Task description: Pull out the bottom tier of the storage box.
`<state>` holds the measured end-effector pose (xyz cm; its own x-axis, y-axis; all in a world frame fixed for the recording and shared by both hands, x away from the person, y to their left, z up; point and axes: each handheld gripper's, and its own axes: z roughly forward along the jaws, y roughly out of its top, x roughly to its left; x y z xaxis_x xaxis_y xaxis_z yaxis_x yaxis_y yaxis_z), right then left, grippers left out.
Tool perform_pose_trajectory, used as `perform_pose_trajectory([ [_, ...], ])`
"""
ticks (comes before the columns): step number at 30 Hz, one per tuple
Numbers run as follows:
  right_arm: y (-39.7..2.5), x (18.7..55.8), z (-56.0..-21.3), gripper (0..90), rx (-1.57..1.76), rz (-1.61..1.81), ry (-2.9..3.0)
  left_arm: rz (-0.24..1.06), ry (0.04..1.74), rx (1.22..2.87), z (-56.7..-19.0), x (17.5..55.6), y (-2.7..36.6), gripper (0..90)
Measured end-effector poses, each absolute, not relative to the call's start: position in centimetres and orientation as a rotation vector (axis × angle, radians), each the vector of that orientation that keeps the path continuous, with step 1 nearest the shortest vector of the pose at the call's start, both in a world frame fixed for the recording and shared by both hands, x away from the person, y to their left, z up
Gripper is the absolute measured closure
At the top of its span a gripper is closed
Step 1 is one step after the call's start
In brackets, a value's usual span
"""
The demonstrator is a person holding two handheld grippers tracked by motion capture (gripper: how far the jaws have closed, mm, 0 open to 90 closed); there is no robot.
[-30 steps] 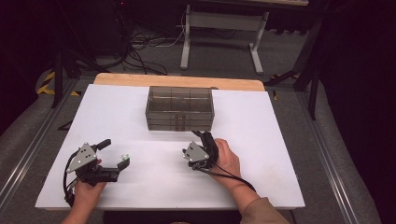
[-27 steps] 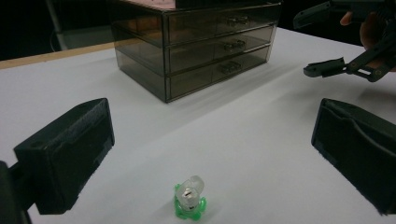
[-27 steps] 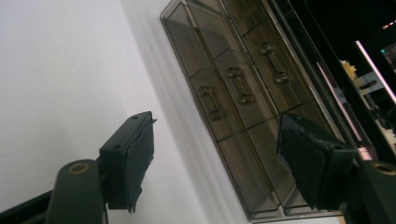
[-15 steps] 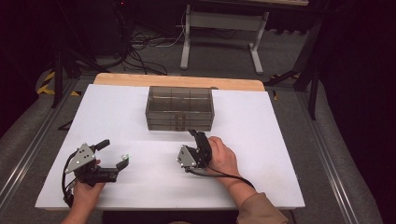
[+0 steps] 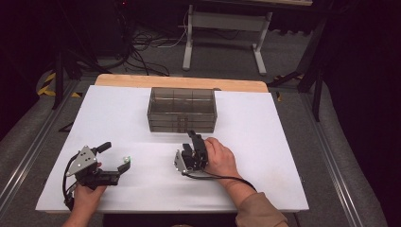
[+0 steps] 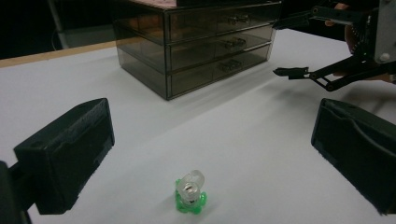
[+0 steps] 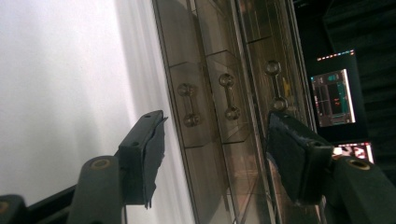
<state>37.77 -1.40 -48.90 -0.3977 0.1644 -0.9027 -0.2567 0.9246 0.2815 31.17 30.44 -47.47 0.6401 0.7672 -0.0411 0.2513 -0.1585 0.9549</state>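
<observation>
Step in hand: right gripper (image 5: 193, 137), turned on its side, points at the front of the smoked transparent plastic three-drawer chest (image 5: 182, 109); judged to be lining up on a drawer pull
Right tool state: jaws spread wide, nothing between them; in the right gripper view they bracket the chest front (image 7: 224, 116), short of touching it
Left tool state: left gripper (image 5: 116, 158) also spread wide and empty, resting low at about 8 o'clock on the white table top (image 5: 265, 142)
Small item: clear ring on a green flower-shaped base (image 6: 191, 191), upright on the table, between the left jaws and slightly ahead of them; in the high view it sits at about 8 o'clock from the chest (image 5: 126, 158), well apart from it
Chest position: 12 o'clock on the table, near the far wooden edge (image 5: 179, 82), front facing the person
Handles: three small clear two-knob bar pulls (image 7: 226, 95), one per drawer, stacked in line at the centre of the front
Technique: centre one pull between the pads before closing; keep the jaws square to the bar; pull straight toward 6 o'clock so the light chest does not slide or tip
Risk: pulls sit near each other, so pinching two at once looks possible
Drawers: all three appear shut
Contents: walls are see-through; inner dividers show from above, no item made out inside, though the tint leaves this uncertain
</observation>
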Motion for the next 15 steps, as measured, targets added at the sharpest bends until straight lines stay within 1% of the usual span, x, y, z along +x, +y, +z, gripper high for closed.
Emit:
perform_pose_trajectory([
  [15, -0.6, 38.5, -50.5, 45.4, -0.096, 0.368, 1.869, 0.568, 0.83, 1.731, -47.5, 31.2, 30.2, 0.4],
])
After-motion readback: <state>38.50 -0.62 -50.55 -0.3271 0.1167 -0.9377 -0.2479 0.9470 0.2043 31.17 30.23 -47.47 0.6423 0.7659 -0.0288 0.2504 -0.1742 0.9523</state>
